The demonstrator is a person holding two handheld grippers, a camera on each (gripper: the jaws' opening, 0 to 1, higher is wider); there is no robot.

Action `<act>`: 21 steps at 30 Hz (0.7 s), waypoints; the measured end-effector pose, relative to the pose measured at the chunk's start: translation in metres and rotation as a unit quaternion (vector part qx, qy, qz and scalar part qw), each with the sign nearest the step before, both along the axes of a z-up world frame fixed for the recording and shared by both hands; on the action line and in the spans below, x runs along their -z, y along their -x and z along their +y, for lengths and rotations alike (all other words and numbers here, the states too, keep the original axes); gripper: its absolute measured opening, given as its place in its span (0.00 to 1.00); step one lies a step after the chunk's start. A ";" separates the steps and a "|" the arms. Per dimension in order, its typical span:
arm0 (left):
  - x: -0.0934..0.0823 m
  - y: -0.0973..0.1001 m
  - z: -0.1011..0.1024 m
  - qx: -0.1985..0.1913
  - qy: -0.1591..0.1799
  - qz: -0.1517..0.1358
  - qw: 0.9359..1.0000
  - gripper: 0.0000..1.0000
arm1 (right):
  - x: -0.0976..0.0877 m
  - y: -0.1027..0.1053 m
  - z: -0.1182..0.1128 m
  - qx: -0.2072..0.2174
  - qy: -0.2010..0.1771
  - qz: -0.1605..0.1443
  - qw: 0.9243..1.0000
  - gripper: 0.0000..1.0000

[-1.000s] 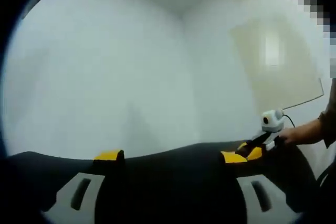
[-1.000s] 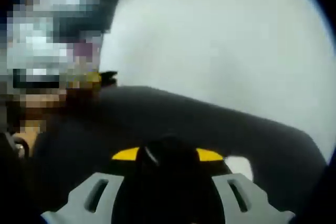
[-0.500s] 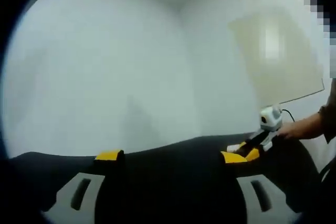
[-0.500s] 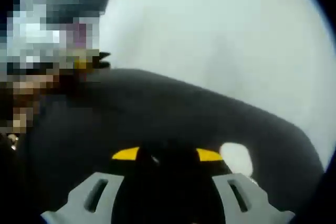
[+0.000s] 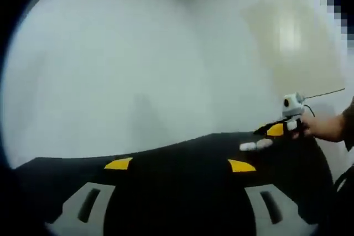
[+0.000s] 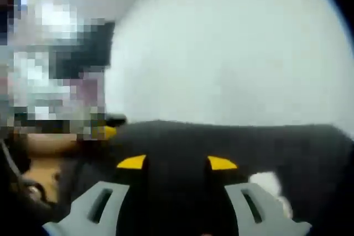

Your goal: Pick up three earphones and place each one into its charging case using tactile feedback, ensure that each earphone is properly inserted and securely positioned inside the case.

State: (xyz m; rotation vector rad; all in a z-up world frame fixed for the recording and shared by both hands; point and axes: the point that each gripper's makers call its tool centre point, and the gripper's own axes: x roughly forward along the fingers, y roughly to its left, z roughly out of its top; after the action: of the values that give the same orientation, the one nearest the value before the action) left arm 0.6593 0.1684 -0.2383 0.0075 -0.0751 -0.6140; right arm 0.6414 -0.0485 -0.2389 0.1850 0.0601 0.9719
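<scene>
Seen in the left gripper view, my left gripper (image 5: 180, 164) stands open over the black table (image 5: 182, 153), with nothing between its yellow tips. Far right, two small white pieces (image 5: 255, 145) lie on the table; they are too blurred to tell earphone from case. My right gripper (image 5: 275, 130) hovers just above them, held by a hand (image 5: 326, 128). The right gripper view shows my right gripper (image 6: 177, 162) with its yellow tips apart and only darkness between them. A white case (image 6: 268, 183) lies just right of its right jaw. The left gripper (image 6: 106, 131) shows at far left.
A pale wall (image 5: 127, 70) rises behind the table's far edge. A beige panel (image 5: 293, 42) hangs on the wall at the right. The black tabletop (image 6: 182, 139) stretches across between the two grippers.
The right gripper has risen off the table, and the white pieces now show beneath it. A dark lump seen earlier between its jaws is now lost against the black table.
</scene>
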 end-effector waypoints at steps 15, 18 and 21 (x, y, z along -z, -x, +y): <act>0.004 0.059 -0.012 -0.005 -0.054 -0.008 0.999 0.39 | 0.021 0.022 0.026 -0.064 -0.017 0.024 0.998 0.24; 0.006 0.061 -0.018 0.013 -0.013 0.016 1.000 0.36 | 0.019 0.020 0.023 -0.054 -0.030 0.037 0.997 0.24; 0.014 0.062 -0.022 0.018 -0.008 0.030 0.999 0.35 | 0.008 0.025 0.027 -0.063 -0.060 0.083 0.993 0.24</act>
State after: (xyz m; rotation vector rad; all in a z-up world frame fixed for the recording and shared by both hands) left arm 0.5975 0.1465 -0.2522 0.0040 -0.0121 -0.6497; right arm 0.6163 -0.0212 -0.2468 0.3766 0.1687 1.0843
